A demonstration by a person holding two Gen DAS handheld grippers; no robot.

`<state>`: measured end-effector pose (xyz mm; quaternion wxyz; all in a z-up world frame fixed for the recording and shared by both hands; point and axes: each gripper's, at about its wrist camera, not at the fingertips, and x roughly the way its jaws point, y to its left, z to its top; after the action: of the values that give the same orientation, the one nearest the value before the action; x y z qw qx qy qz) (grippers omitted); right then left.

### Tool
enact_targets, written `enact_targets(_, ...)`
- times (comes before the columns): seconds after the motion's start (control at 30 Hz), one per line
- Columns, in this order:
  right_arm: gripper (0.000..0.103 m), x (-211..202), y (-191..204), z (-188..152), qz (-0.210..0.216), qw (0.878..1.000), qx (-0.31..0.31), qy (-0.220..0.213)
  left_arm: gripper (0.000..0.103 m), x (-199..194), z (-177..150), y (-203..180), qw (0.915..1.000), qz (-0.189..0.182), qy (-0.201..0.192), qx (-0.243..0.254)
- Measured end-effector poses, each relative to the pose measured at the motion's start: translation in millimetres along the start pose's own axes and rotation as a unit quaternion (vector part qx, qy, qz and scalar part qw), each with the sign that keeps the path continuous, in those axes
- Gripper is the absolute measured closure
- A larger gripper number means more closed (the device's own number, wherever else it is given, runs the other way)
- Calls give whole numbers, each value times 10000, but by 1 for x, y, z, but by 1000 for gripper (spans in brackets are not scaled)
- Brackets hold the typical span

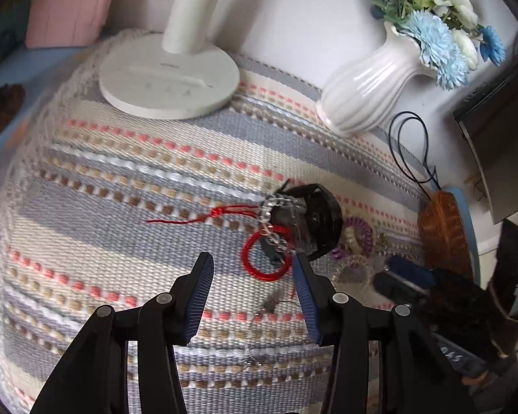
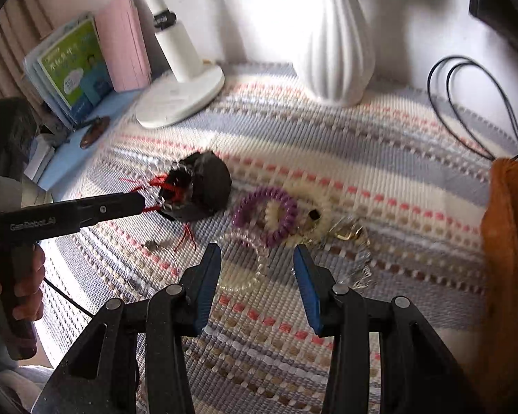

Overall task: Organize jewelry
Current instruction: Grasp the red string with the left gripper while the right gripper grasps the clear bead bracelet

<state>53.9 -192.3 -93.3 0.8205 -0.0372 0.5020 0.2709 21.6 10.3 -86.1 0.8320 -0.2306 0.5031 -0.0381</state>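
Both my grippers hover over the striped woven mat point(image 1: 127, 186): left gripper point(image 1: 253, 270) fingers spread and empty beside the red bangle point(image 1: 264, 258) and a black jewelry stand point(image 1: 307, 222) draped with silver chain point(image 1: 276, 207); right gripper point(image 2: 257, 269) fingers spread, empty, above a clear coil tie point(image 2: 241, 272), near the purple coil tie point(image 2: 266, 215).

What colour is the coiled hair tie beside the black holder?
Purple coiled hair tie, clearest in the right wrist view.

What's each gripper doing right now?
Left gripper: open, holding nothing, above the red ring.
Right gripper: open, holding nothing, above the clear coil.
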Motion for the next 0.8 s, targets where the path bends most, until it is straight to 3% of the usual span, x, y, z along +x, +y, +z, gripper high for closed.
enact_targets(0.2, 57, 14, -3, -3, 99, 9997, 139, 201, 71, -2, 3, -3, 9998, -86, -163, -82)
enact_targets(0.23, 58, 15, -3, -4, 137, 9996, 159, 191, 77, -3, 3, -2, 9997, -85, -187, -99)
enact_targets(0.33, 64, 22, -3, -6, 99, 9993, 184, 305, 91, -5, 3, -1, 9995, -98, -294, -84)
enact_targets(0.37, 72, 24, -2, -7, 76, 9993, 169, 337, 95, -6, 4, -1, 9994, -77, -338, -61)
enact_targets(0.4, 83, 24, -2, -8, 54, 9994, 136, 317, 96, -9, 4, -2, 9991, -30, -423, -44)
enact_targets(0.47, 91, 24, -1, -9, 201, 9991, 114, 352, 98, -16, 4, -1, 9981, 14, -611, -89)
enact_targets(0.8, 92, -9, -1, 1, 68, 9997, 147, -196, 99, -65, 17, -6, 9896, -170, -1418, -186)
